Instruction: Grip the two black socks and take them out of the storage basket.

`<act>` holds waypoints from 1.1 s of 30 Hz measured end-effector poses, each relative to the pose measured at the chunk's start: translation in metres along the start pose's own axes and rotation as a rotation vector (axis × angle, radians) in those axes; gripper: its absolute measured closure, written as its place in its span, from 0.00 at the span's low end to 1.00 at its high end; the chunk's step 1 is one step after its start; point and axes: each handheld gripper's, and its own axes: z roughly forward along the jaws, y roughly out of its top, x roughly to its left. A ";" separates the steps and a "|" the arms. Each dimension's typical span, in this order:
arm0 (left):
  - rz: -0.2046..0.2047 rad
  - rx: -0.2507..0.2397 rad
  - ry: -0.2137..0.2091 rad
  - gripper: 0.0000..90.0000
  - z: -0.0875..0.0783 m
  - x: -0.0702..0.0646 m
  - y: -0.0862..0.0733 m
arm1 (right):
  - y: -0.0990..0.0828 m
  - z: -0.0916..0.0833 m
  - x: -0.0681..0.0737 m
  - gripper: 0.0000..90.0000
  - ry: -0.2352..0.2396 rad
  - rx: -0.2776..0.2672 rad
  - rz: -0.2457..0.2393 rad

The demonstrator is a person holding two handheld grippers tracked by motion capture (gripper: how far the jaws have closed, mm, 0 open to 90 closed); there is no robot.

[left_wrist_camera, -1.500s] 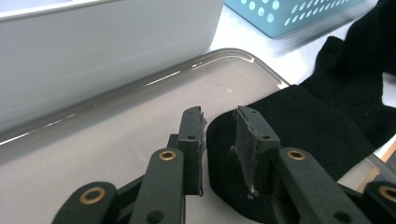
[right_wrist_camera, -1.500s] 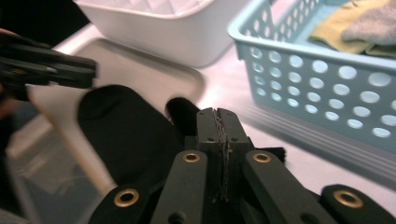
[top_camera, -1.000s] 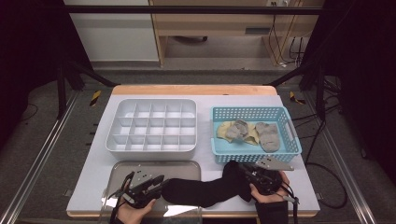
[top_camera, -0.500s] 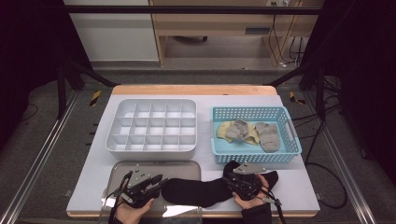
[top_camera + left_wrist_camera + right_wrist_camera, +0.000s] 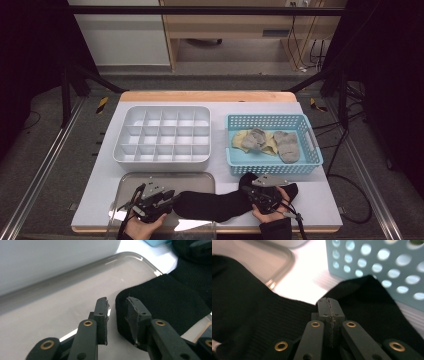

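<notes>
High view: we see a black sock (image 5: 220,205) lying flat across the near tabletop (image 5: 320,200), one end on the tray (image 5: 165,179), the other just in front of the blue basket (image 5: 272,167).
Left tongs (image 5: 167,200): jaws parted around the sock's rounded end on the tray; in the left gripper view (image 5: 117,308) the pads stand apart, with cloth beside the right pad, and we see no clamp.
Right tongs (image 5: 329,305): jaws have just been closing and now meet; whether a fold of knit sits between the pads we cannot tell.
Handling: we judge the sock light, limp and stretchy, not fragile; lifted by one end, it would sag.
Where to hold: we would pinch a fold at each end, near toe and cuff, taking both layers.
Risk: thin knit may slip from a shallow bite.
</notes>
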 end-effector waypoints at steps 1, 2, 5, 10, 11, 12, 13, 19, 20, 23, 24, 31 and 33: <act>0.000 0.005 -0.001 0.79 0.001 0.000 0.000 | 0.001 -0.003 0.000 1.00 0.008 -0.009 0.004; 0.004 0.011 0.001 0.80 0.002 -0.001 -0.001 | 0.002 -0.005 0.001 1.00 0.014 -0.016 0.004; 0.004 0.022 0.000 0.85 0.004 -0.002 -0.002 | 0.004 -0.006 0.004 1.00 0.037 -0.026 -0.003; 0.019 0.038 0.004 0.92 0.008 -0.004 -0.003 | -0.002 0.008 0.010 0.87 0.012 0.023 -0.044; 0.023 0.037 0.005 0.94 0.008 -0.005 -0.003 | -0.003 0.009 0.010 0.89 0.001 0.024 -0.050; 0.025 0.038 0.006 0.96 0.009 -0.005 -0.002 | -0.004 0.010 0.010 0.92 -0.006 0.019 -0.057; 0.027 0.039 0.008 0.97 0.009 -0.005 -0.002 | -0.004 0.010 0.010 0.95 -0.011 0.015 -0.059; 0.036 0.015 0.013 0.98 0.009 -0.005 0.001 | -0.005 0.009 0.007 1.00 -0.014 0.008 -0.026; 0.038 0.011 0.014 0.98 0.009 -0.005 0.001 | -0.004 0.007 0.006 1.00 -0.005 0.001 -0.019; 0.034 0.005 0.016 0.98 0.012 -0.004 0.004 | 0.000 -0.003 0.005 1.00 0.014 -0.044 -0.018; 0.036 0.007 0.018 0.98 0.013 -0.003 0.004 | 0.002 -0.007 0.006 1.00 0.020 -0.063 -0.020; 0.040 -0.010 0.037 0.98 0.015 -0.001 0.009 | 0.012 -0.017 0.029 1.00 0.174 -0.112 -0.046; 0.036 -0.011 0.036 0.98 0.017 0.001 0.011 | 0.011 -0.010 0.038 1.00 0.221 -0.095 -0.067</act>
